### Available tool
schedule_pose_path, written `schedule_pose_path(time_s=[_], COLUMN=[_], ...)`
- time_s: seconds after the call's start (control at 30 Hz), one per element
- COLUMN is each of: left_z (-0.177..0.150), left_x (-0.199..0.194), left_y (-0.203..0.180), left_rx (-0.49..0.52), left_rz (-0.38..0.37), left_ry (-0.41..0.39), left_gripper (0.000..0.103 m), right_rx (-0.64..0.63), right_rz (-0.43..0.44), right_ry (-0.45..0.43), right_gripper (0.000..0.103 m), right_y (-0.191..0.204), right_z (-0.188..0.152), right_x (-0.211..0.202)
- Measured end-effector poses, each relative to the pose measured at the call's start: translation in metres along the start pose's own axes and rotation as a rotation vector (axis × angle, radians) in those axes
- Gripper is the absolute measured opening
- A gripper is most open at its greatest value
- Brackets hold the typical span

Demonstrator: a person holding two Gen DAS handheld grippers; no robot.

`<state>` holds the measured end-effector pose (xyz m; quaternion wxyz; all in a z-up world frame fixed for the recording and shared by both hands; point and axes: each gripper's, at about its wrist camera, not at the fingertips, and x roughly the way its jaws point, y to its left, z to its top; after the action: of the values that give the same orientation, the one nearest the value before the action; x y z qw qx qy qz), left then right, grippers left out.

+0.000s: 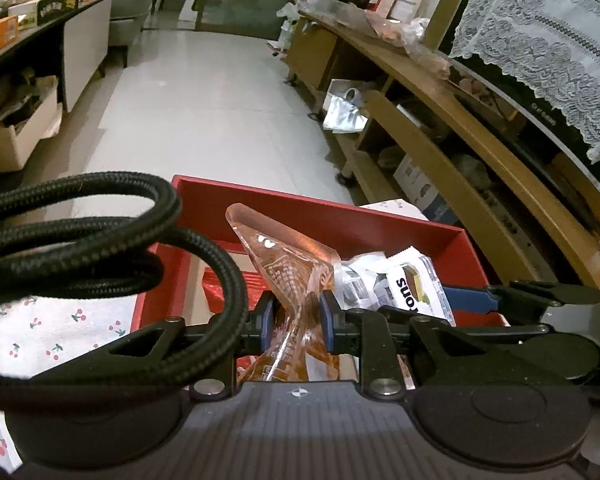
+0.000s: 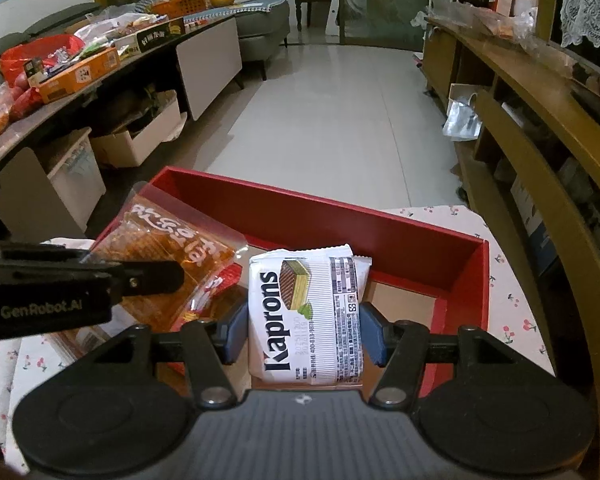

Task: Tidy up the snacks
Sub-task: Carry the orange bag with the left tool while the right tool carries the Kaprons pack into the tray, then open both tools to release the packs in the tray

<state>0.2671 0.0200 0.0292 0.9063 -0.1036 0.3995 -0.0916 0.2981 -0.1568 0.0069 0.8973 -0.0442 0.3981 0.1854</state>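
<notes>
A red box (image 1: 340, 216) (image 2: 340, 216) stands open on a cherry-print cloth. My left gripper (image 1: 296, 318) is shut on a clear orange snack packet (image 1: 288, 264), pinched upright over the box's left part; the packet also shows in the right wrist view (image 2: 172, 248) with the left gripper's body (image 2: 60, 292) in front of it. My right gripper (image 2: 304, 332) is shut on a white Kaprons wafer pack (image 2: 304, 316), held over the box's middle. That pack (image 1: 404, 284) and the right gripper's blue finger (image 1: 472, 298) show in the left wrist view. Red wrappers lie in the box beneath.
A black braided cable (image 1: 120, 240) loops across the left wrist view. A wooden shelf unit (image 2: 540, 140) runs along the right. A long dark table (image 2: 80, 64) piled with snacks and boxes runs along the left. White tiled floor (image 2: 332, 112) lies beyond the box.
</notes>
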Motion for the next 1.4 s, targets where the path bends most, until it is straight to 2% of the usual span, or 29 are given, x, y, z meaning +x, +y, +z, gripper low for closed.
schedule_pose_path(time_s=[0.37, 0.9, 0.97, 1.13, 1.4], left_z=[-0.001, -0.004, -0.004, -0.003, -0.003], left_x=[0.007, 0.012, 0.011, 0.007, -0.001], left_y=[0.000, -0.007, -0.007, -0.010, -0.019], left_rx=[0.008, 0.050, 0.047, 0.054, 0.092], left_rz=[0.034, 0.072, 0.073, 0.080, 0.096], left_ry=[0.013, 0.025, 0.024, 0.008, -0.020], left_gripper=[0.033, 0.043, 0.045, 0.061, 0.071], right_rx=[0.008, -0.006, 0.003, 0.019, 0.020], right_rz=[-0.020, -0.028, -0.029, -0.030, -0.041], right_ry=[0.015, 0.053, 0.047, 0.017, -0.002], right_gripper=[0.061, 0.062, 0.062, 0.066, 0.069], right_y=[-0.001, 0.002, 0.001, -0.002, -0.003], right_z=[-0.003, -0.006, -0.006, -0.001, 0.001], right_x=[0.014, 0.028, 0.027, 0.019, 0.010])
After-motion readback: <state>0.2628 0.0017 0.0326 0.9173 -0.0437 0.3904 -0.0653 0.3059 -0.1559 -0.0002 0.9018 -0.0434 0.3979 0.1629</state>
